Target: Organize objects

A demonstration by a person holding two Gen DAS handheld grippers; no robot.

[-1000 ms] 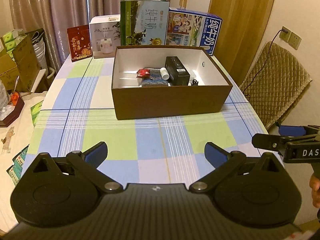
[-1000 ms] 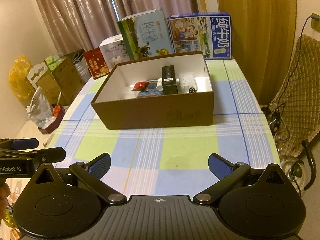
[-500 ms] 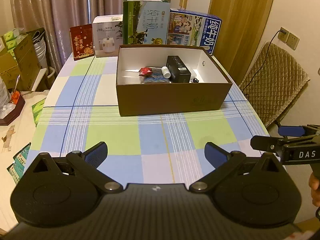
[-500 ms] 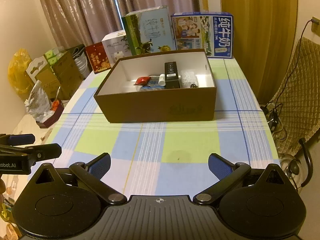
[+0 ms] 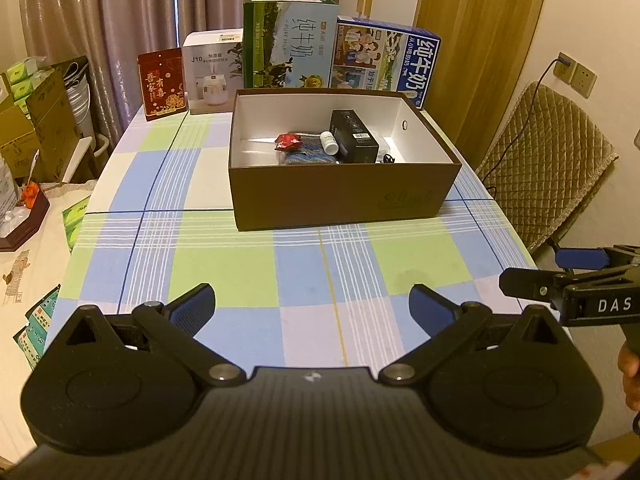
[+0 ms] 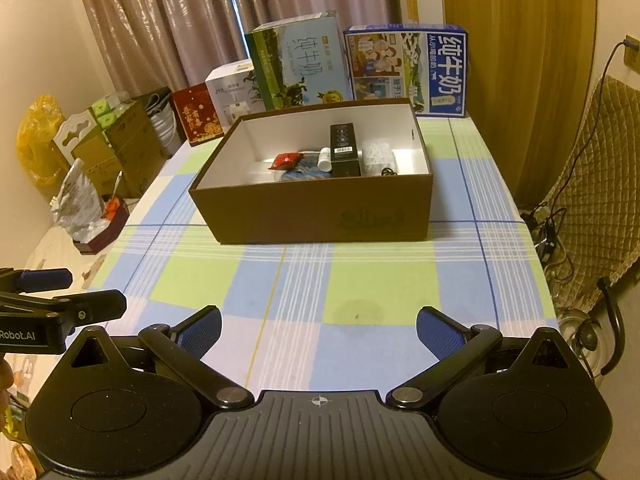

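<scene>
I have both grippers hovering over the near end of the checked tablecloth [image 5: 224, 264], well back from the brown cardboard box [image 5: 340, 196]. My left gripper [image 5: 310, 306] has its jaws spread wide, the blue pads [image 5: 196, 304] far apart with nothing between them and touching nothing. My right gripper [image 6: 318, 328] is the same: jaws wide, empty, only bare cloth showing in the gap.

The box sits open in the middle of the table. Inside it I can see a black carton [image 6: 345, 152], a small white bottle [image 6: 325, 159] just beside it, a red wrapper [image 6: 285, 160] and a blue patterned packet [image 6: 302, 172]. Something pale and a dark cable lie to the right of the carton, but I cannot tell what they are.

Behind the box stand two milk cartons [image 5: 290, 46], a humidifier box [image 5: 212, 74] and a red packet [image 5: 162, 84].
</scene>
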